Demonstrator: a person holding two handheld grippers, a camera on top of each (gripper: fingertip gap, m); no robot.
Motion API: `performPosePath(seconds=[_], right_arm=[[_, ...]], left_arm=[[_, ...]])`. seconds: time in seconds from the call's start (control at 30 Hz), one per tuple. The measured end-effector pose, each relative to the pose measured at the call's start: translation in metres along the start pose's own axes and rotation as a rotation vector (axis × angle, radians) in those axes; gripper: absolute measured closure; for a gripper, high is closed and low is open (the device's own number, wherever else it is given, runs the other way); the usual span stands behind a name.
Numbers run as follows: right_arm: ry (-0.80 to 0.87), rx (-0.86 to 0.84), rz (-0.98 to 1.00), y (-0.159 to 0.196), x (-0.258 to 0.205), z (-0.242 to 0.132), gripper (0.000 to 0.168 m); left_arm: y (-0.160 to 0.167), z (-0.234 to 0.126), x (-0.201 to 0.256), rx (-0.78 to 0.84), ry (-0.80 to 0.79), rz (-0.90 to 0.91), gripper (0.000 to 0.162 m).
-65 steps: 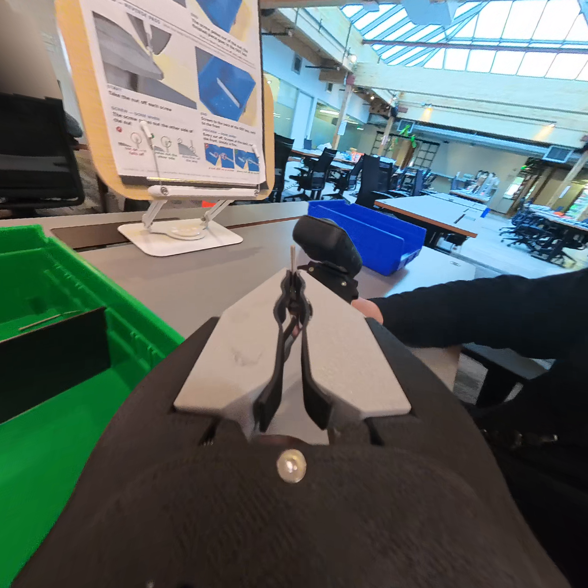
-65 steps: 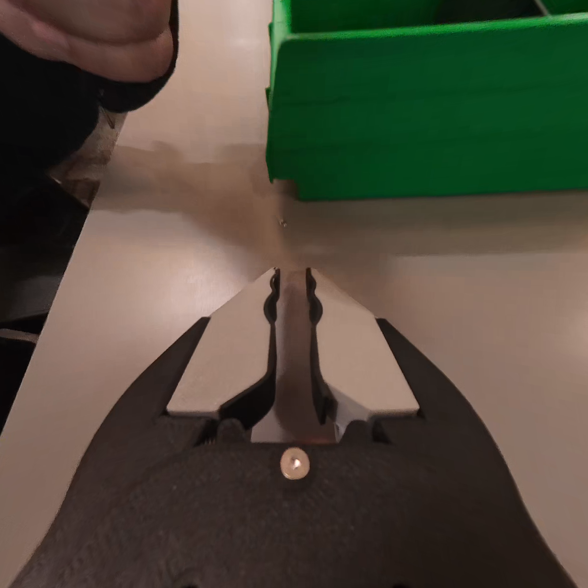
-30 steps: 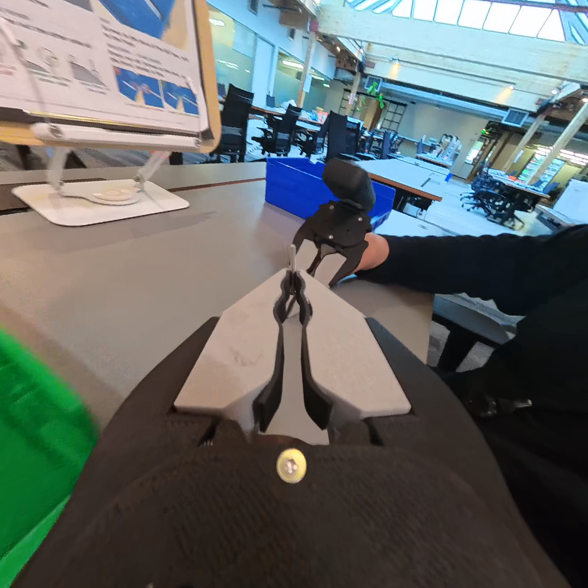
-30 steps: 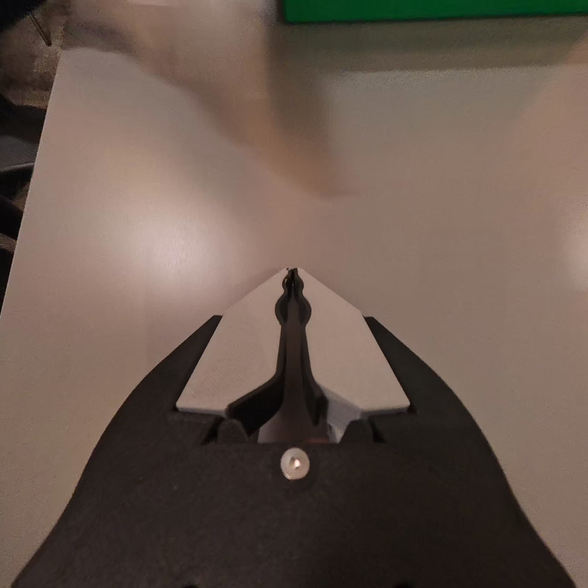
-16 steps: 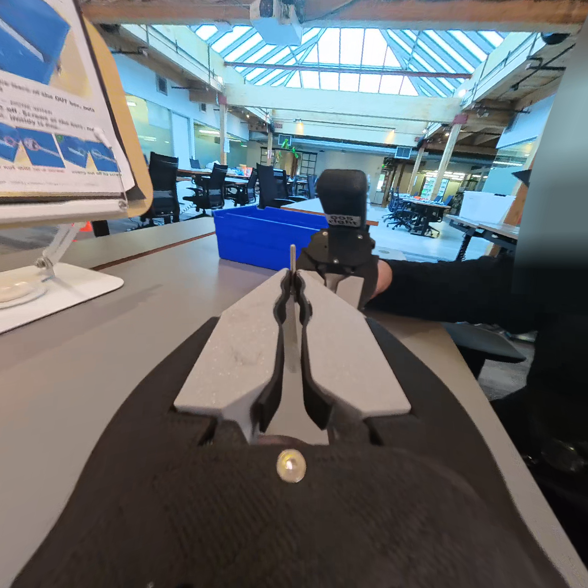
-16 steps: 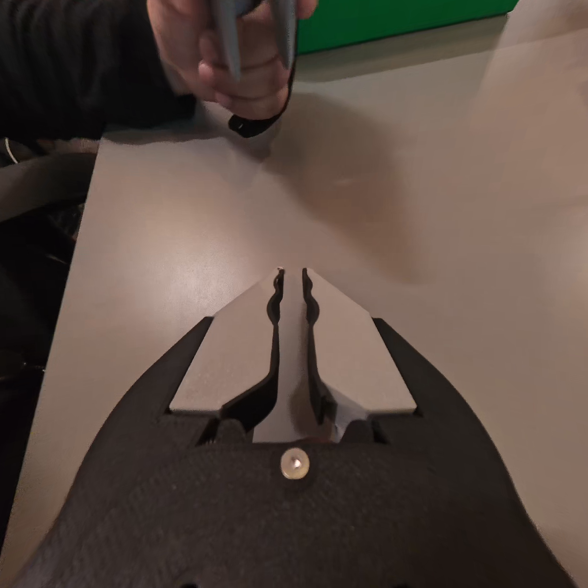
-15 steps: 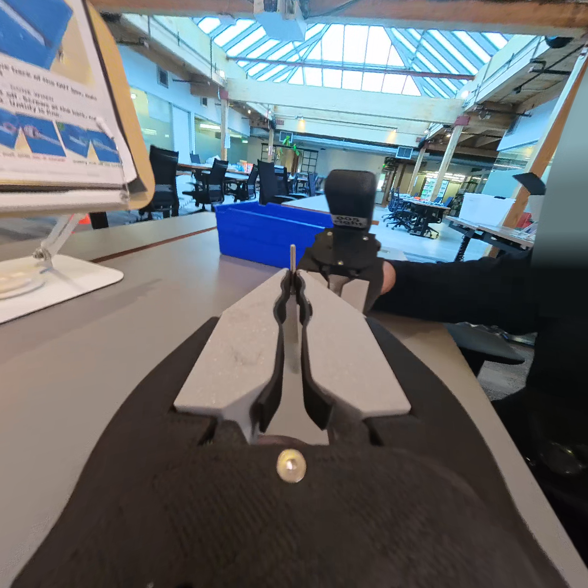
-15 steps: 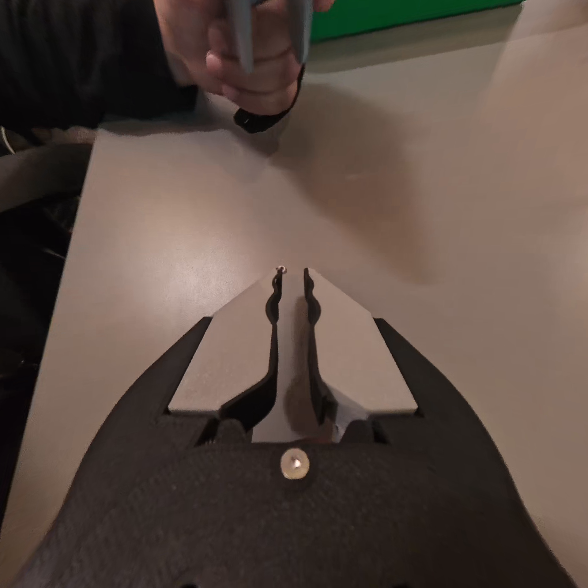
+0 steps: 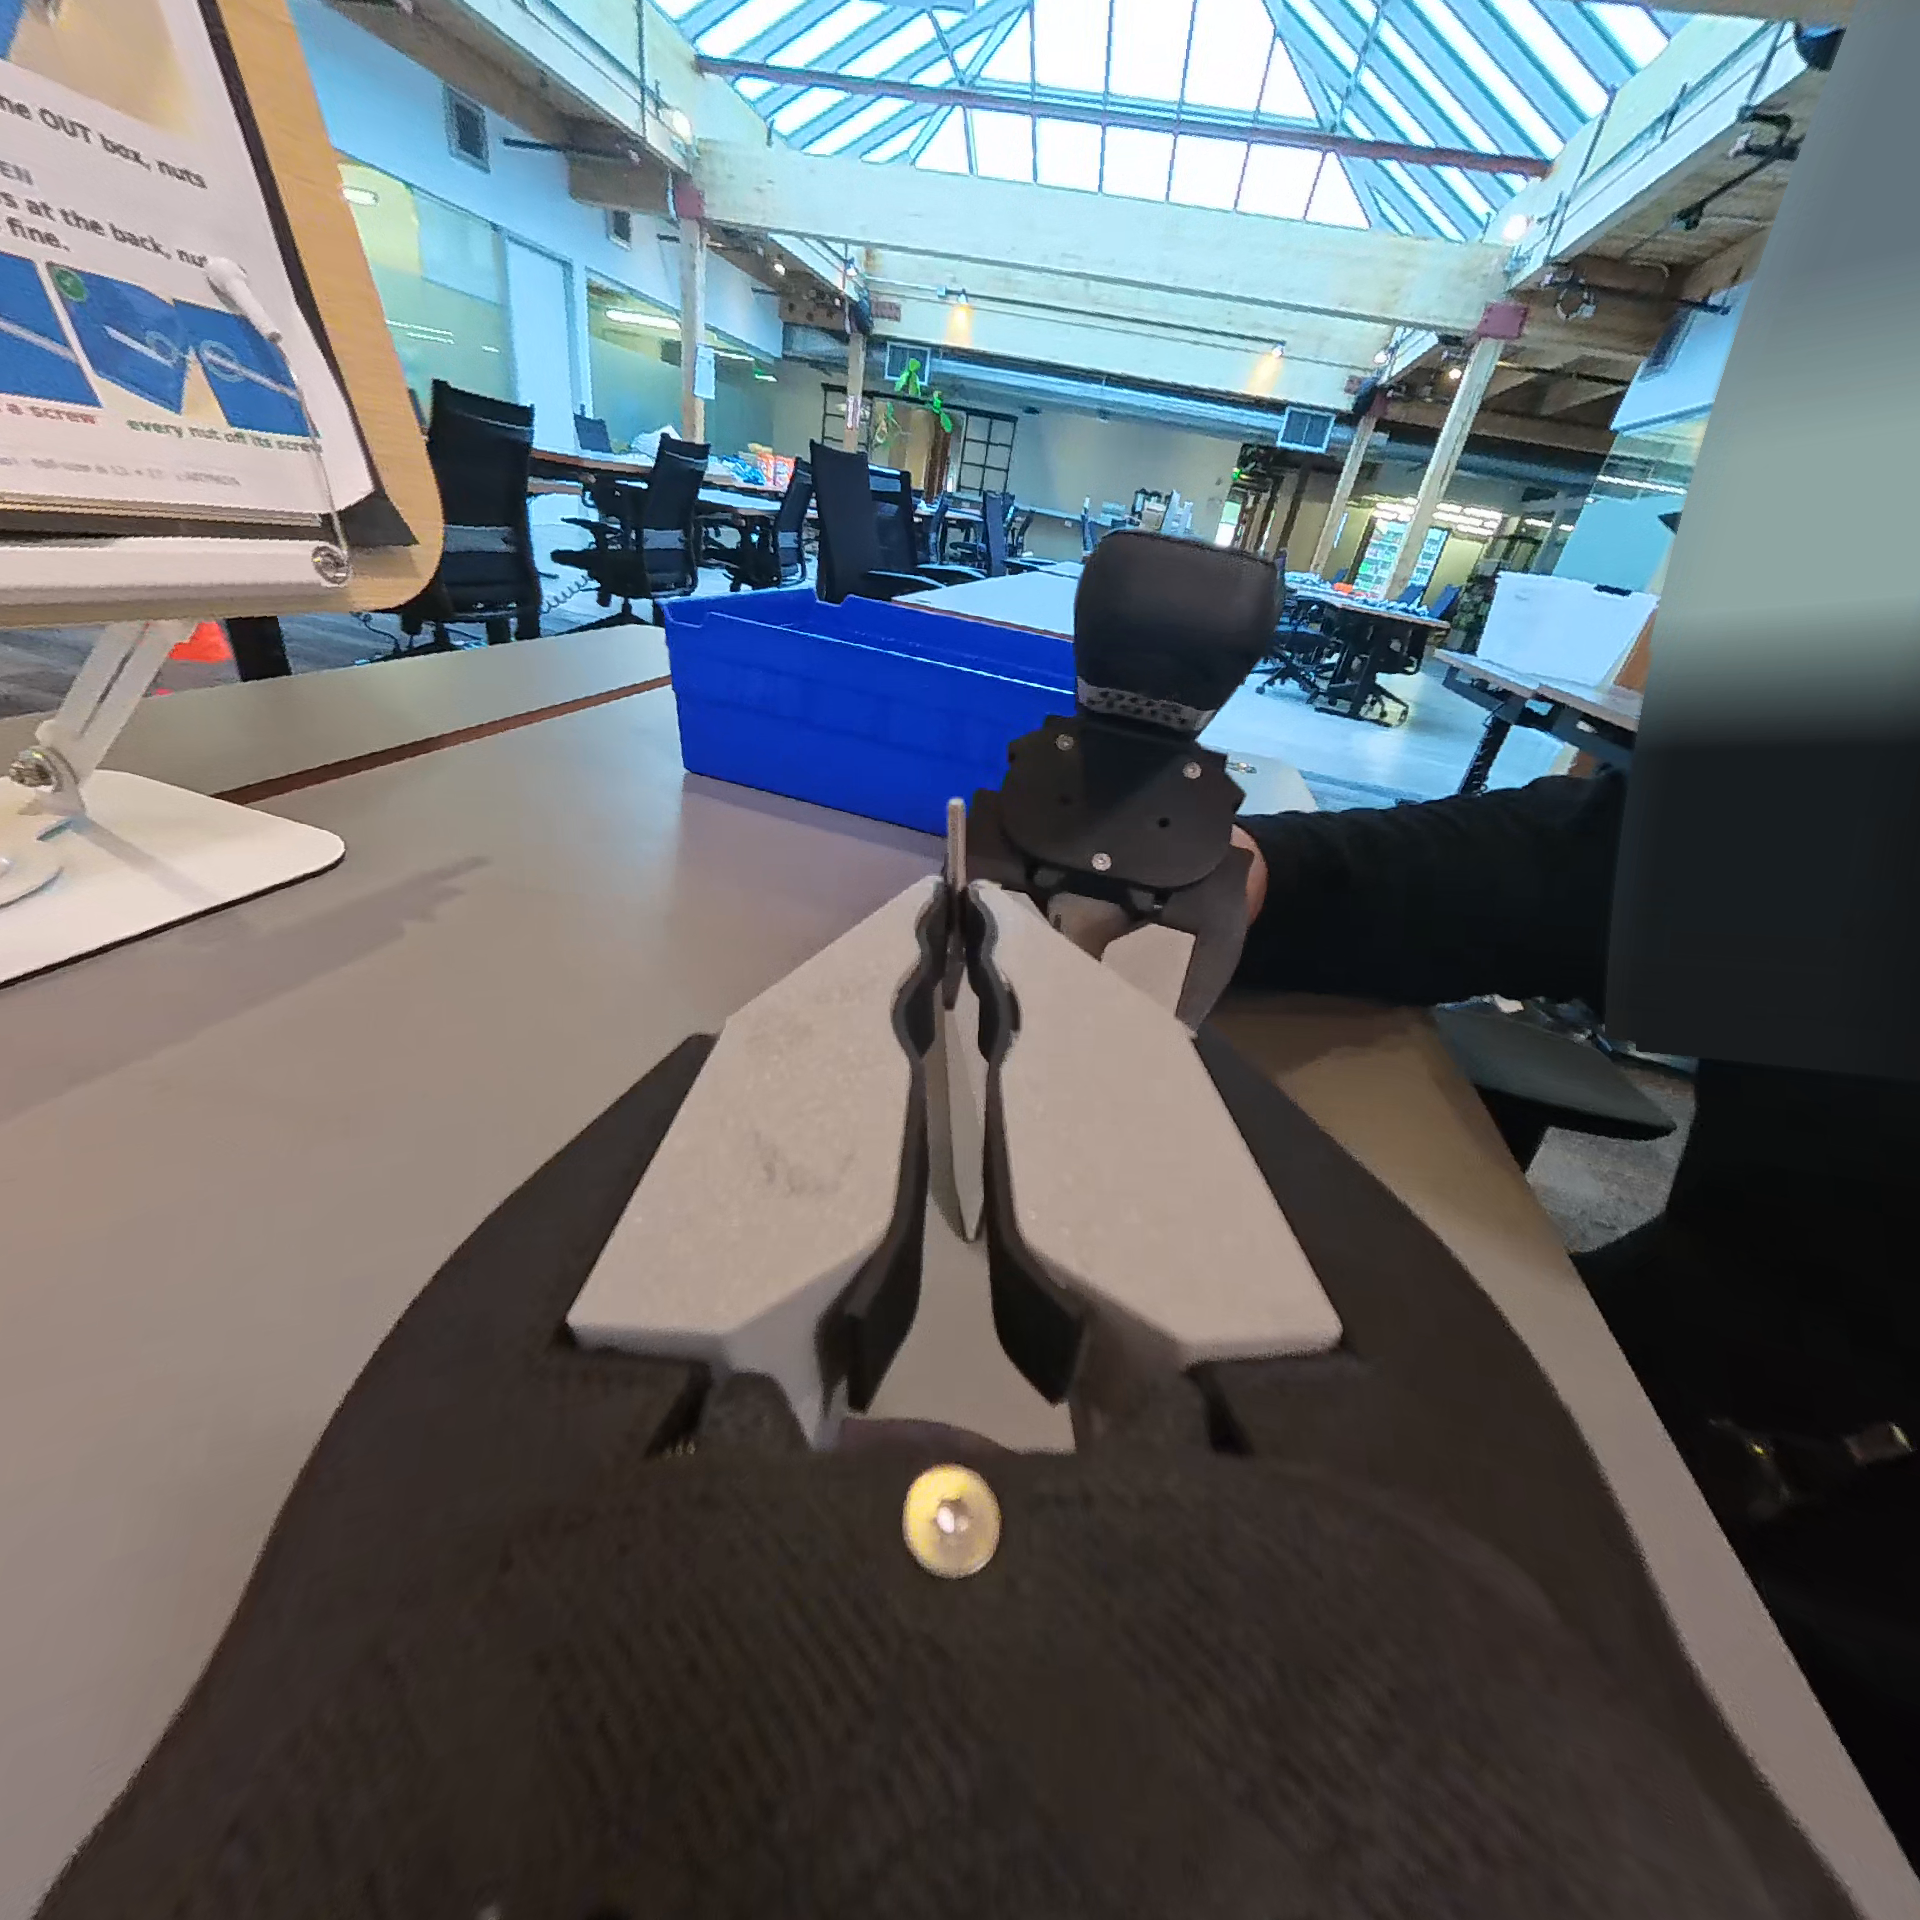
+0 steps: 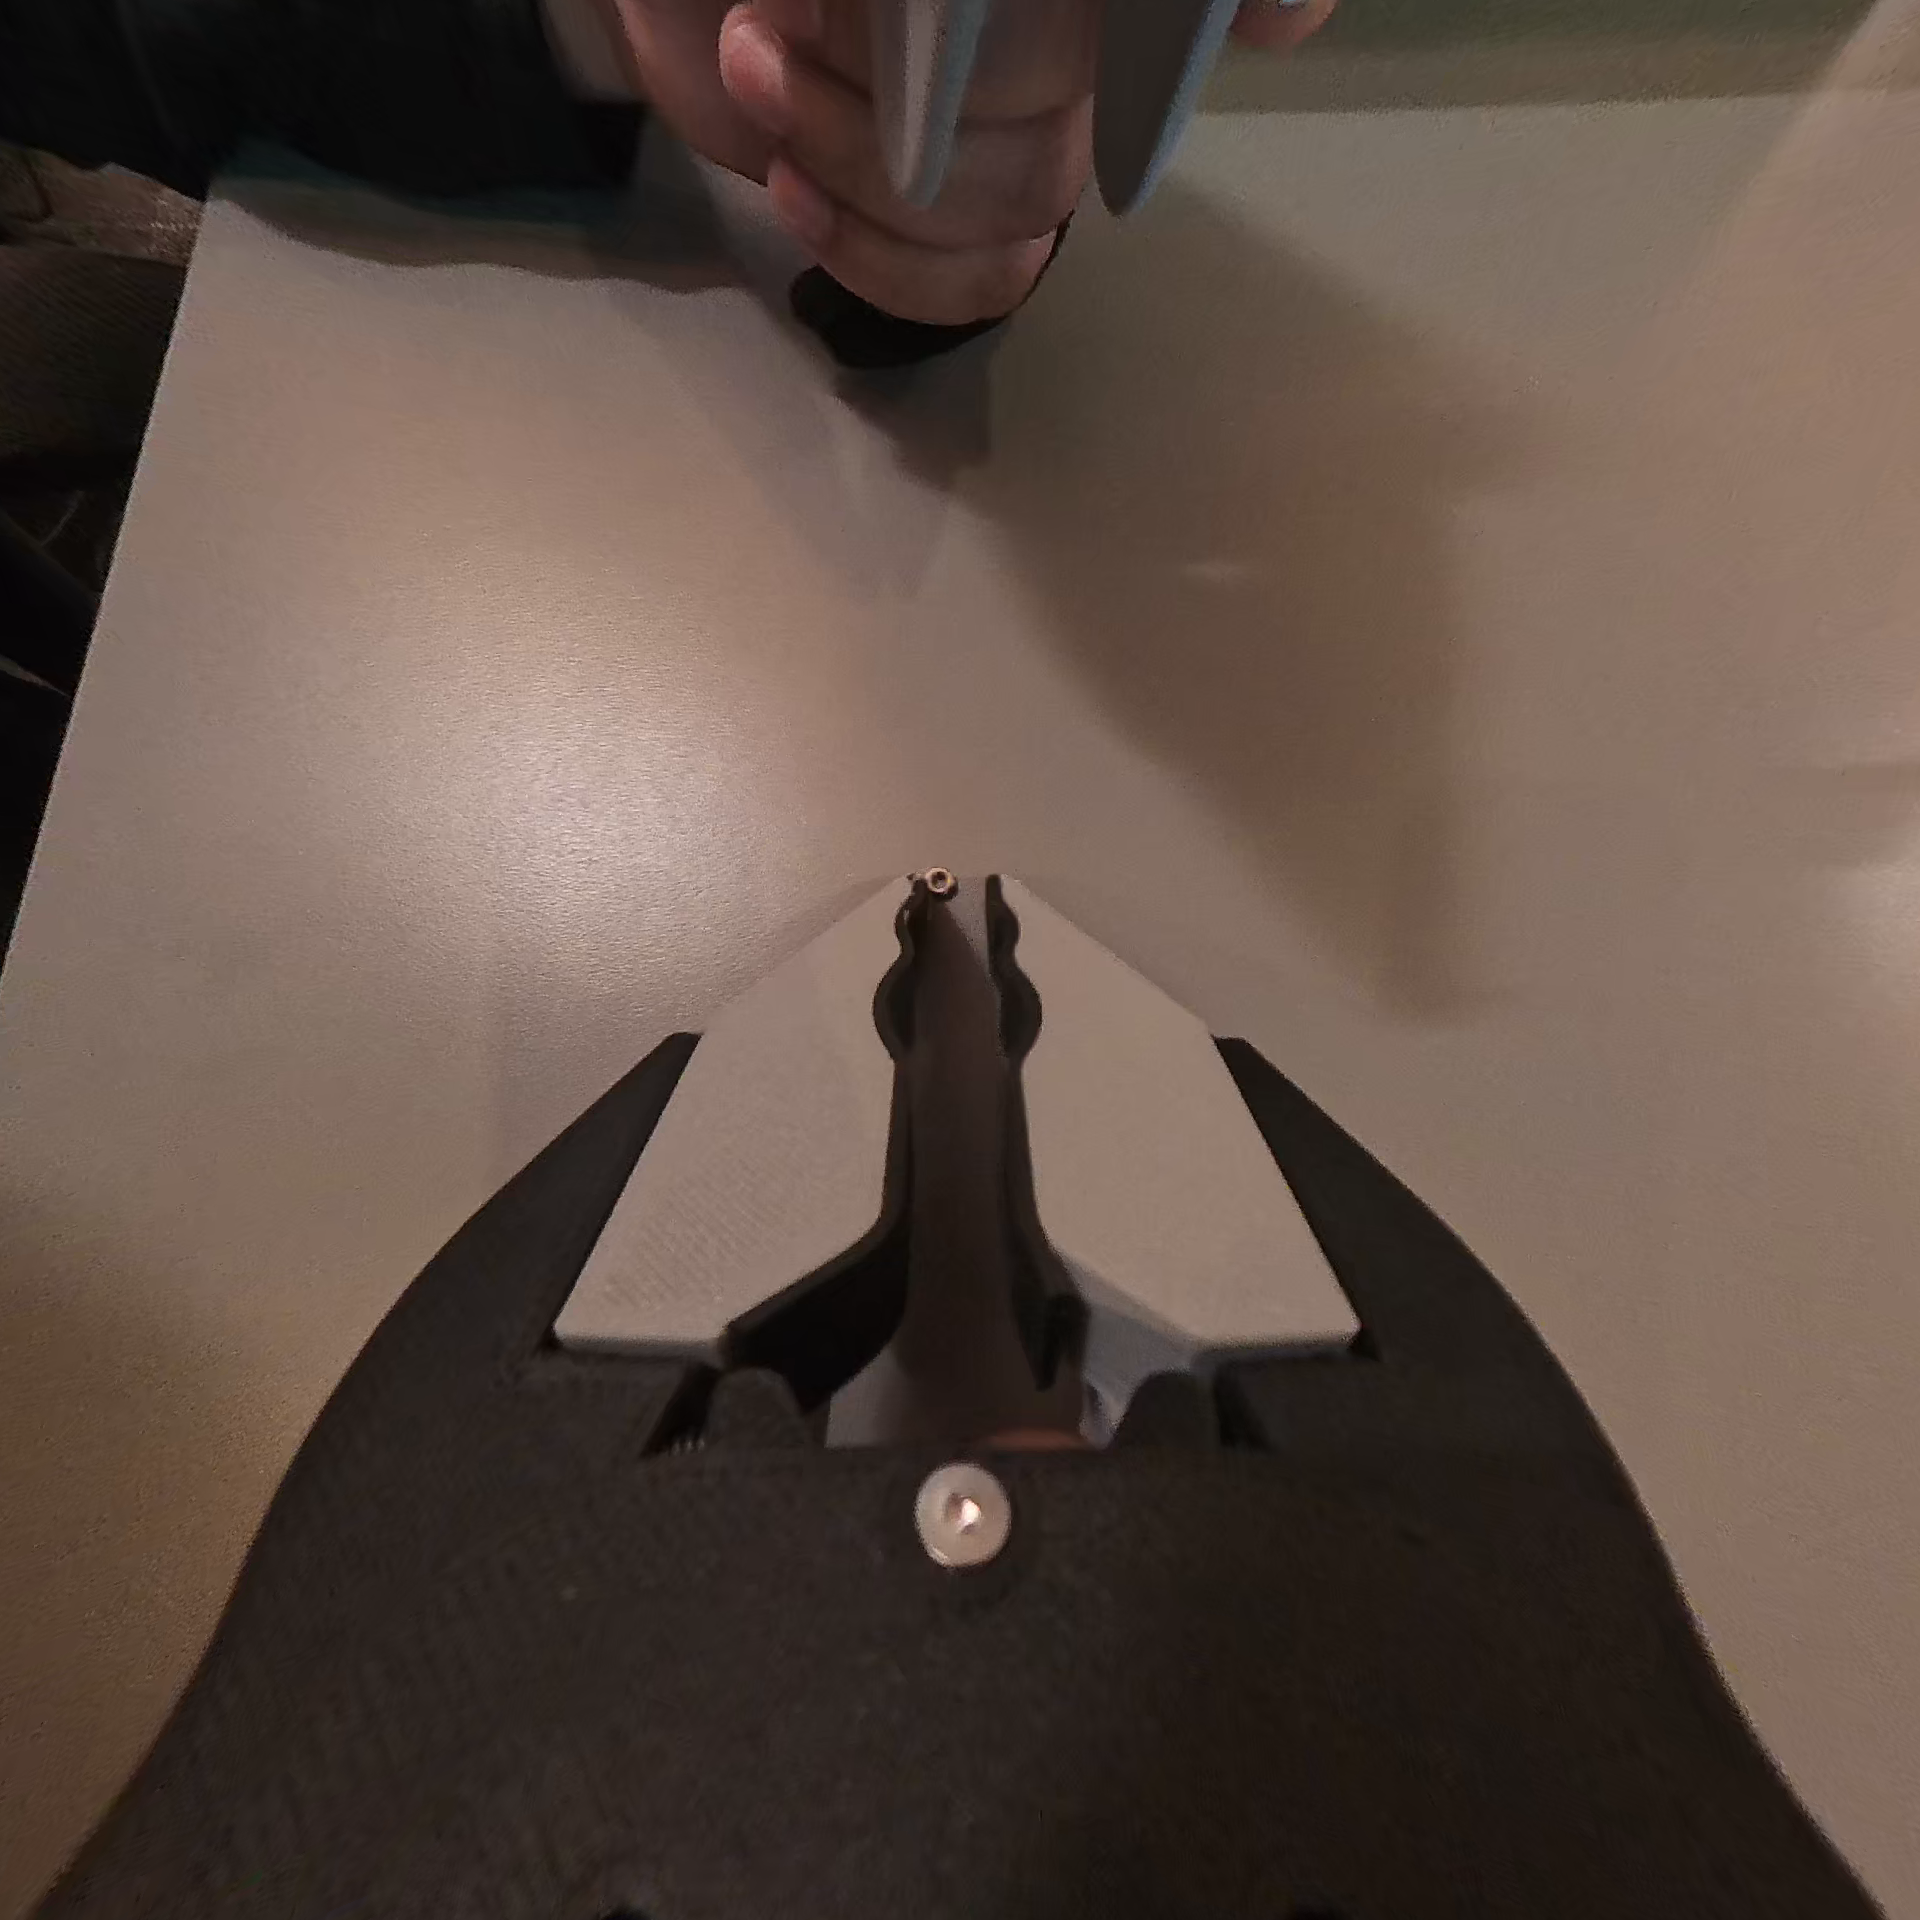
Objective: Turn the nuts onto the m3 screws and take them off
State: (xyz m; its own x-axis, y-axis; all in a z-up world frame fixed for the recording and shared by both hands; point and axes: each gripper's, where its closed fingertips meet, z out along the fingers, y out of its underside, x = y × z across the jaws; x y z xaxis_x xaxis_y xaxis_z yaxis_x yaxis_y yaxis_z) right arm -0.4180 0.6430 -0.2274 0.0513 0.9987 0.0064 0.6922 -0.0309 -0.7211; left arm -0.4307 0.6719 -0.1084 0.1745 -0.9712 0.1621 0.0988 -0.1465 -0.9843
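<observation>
Left wrist view, upper left of frame: one document stand (image 9: 156, 582) with a printed sheet, white base resting on the grey counter (image 9: 416, 987). Centre: left gripper (image 9: 957, 914) with fingers pressed together, pinching one m3 screw (image 9: 955, 844) at the tips. Screw upright, long axis vertical, shank rising above the fingertips; lower end hidden between the fingers. Just right of centre, behind the screw: one blue bin (image 9: 831, 707) on the counter, contents not visible. Right of that: right gripper (image 9: 1127, 935) pointing down toward the counter, held by a hand (image 9: 1247, 883) in a black sleeve. Its black body partly hides the bin's right end. Far right: flat grey patch covering part of the frame. Background: open office with chairs and desks, well apart from the work.

Right wrist view, looking down on the counter (image 10: 520, 727). Upper centre: a hand (image 10: 883, 208) around the grey fingers (image 10: 920, 104) of the left gripper, near the counter edge. Centre: right gripper (image 10: 951, 883), fingers slightly apart with a narrow gap at the tips. One small nut (image 10: 940, 882) at the tip of the frame-left finger, its hole facing the camera. Whether both fingers touch the nut cannot be told.
</observation>
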Motion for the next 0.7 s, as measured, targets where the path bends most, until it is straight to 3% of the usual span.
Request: performPosePath(seconds=[0.03,0.7], right_arm=[[0.002,0.000,-0.008,-0.0001,-0.0001,0.0001,0.159],[-0.025,0.027,-0.084,-0.0022,-0.0020,0.0023,0.166]], left_arm=[[0.0002,0.0002,0.0010,-0.003,0.003,0.003,0.162],[0.0070,0.0029,0.0059,-0.036,0.031,-0.010,0.162]])
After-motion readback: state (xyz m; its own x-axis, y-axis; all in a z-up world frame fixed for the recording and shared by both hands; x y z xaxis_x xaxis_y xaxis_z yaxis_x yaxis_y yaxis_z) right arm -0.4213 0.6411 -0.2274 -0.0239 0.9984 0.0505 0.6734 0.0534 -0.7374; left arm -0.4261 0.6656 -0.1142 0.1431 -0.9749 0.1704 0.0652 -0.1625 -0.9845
